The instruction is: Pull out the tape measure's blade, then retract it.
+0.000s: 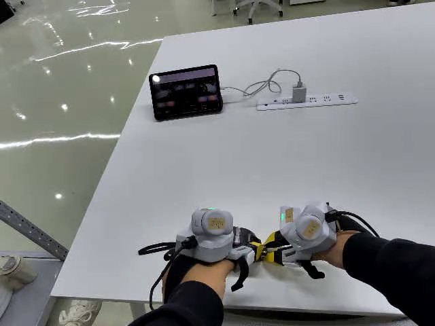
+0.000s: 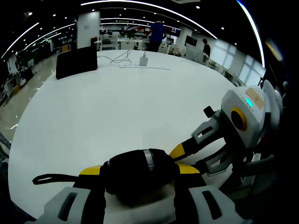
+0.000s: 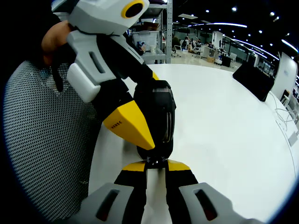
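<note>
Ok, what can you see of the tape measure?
The tape measure is a rounded black plastic-looking case with a silvery band. The left hand-held gripper clamps its sides at the white table's near edge; the right hand-held gripper pinches one end. Its black strap trails on the table. No blade looks drawn out.

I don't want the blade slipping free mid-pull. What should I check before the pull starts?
1. Left gripper clamped on tape measure case: ok.
2. Right gripper closed on blade tip at the case mouth: ok.
3. Blade at start, none drawn out: ok.
4. Bare table beyond the right gripper for the pull: ok.
5. Blade lock released: cannot tell.
</note>
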